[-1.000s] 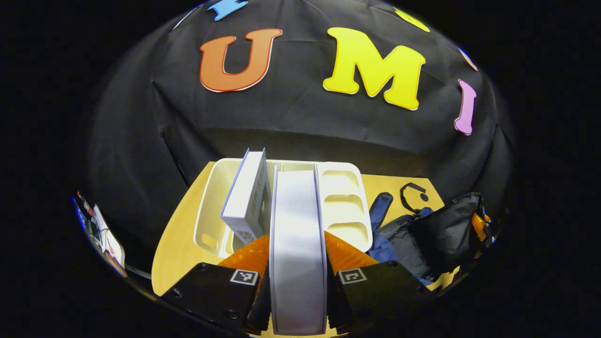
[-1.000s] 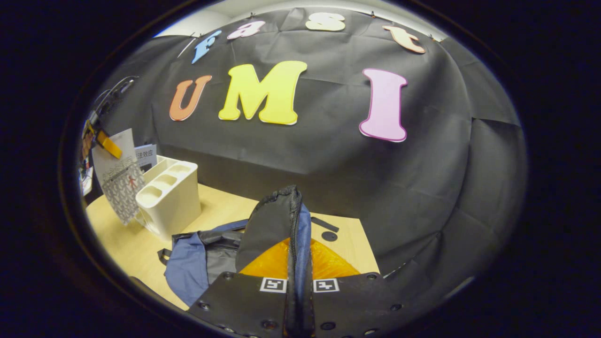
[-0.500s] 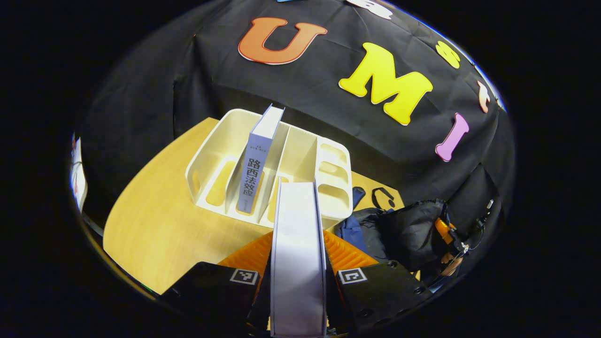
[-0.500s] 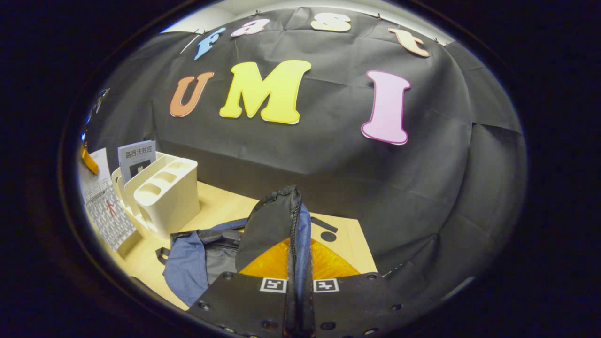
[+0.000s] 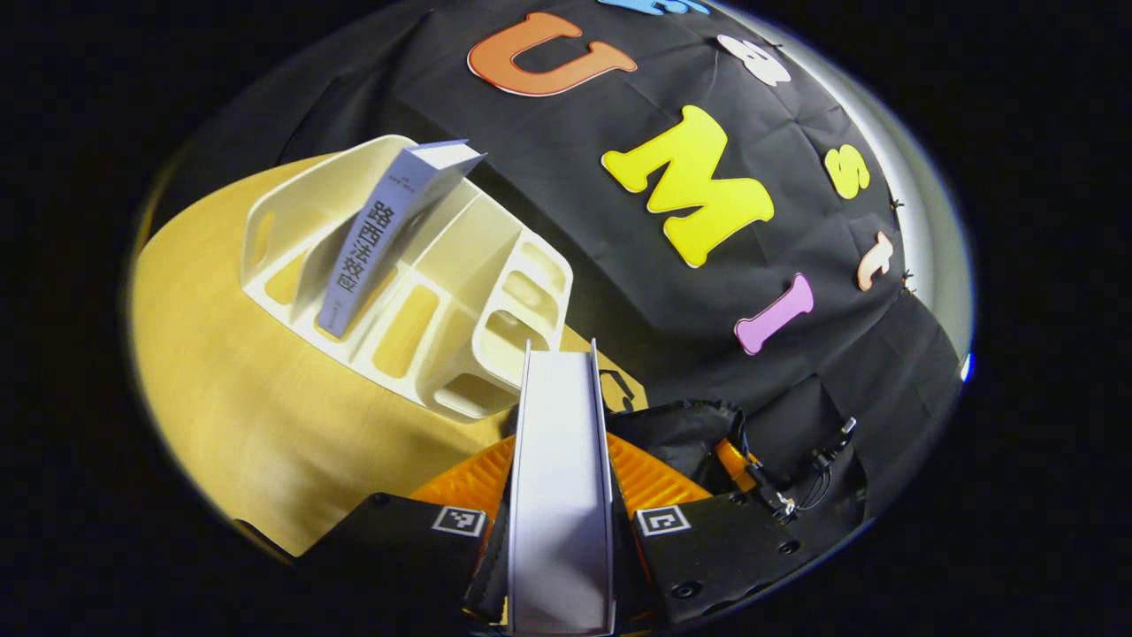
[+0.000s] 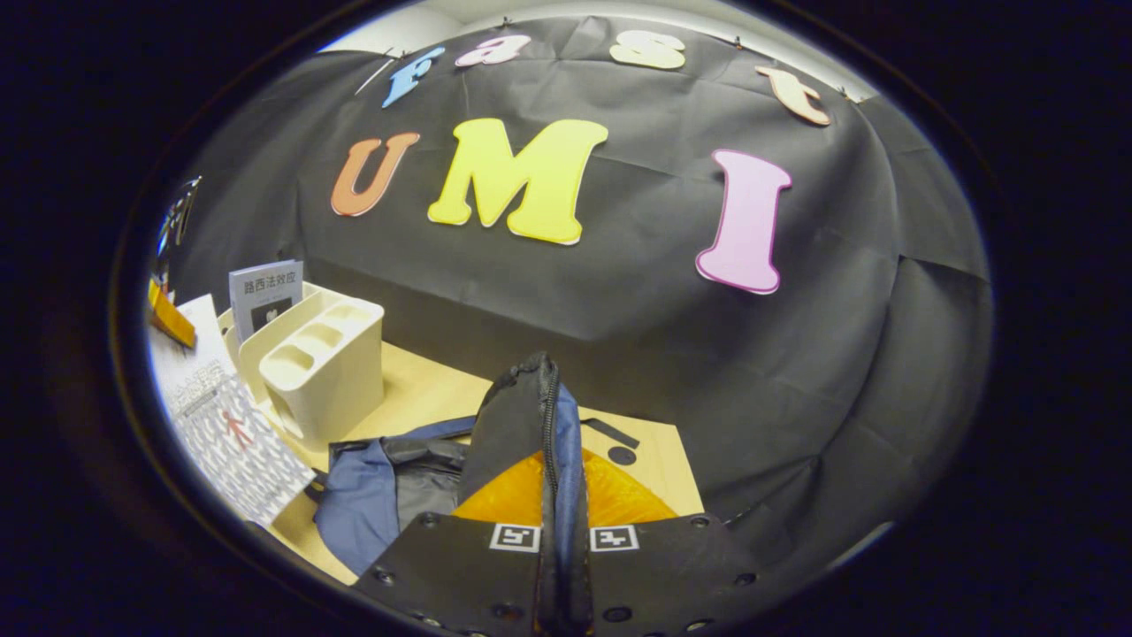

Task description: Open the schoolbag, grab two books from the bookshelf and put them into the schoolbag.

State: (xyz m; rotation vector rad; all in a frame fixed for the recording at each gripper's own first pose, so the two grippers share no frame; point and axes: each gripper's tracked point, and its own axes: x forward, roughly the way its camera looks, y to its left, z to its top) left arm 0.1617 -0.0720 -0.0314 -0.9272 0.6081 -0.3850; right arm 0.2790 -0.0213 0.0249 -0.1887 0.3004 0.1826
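White book: a pale-covered book (image 5: 561, 495) is clamped edge-on in the left claw (image 5: 561, 522), carried clear of the bookshelf (image 5: 416, 292).
Second book: stands leaning in a bookshelf slot (image 5: 367, 243), not yet taken.
Right claw: (image 6: 559, 531) pinched together on the schoolbag (image 6: 389, 491) flap's zipper edge (image 6: 548, 425), lifting it, probably to keep the mouth open; the opening itself is hard to see.
Table: wooden table (image 6: 424, 389) carries bookshelf and schoolbag near each other.

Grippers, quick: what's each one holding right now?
Left gripper: shut on a book.
Right gripper: shut on the schoolbag flap.
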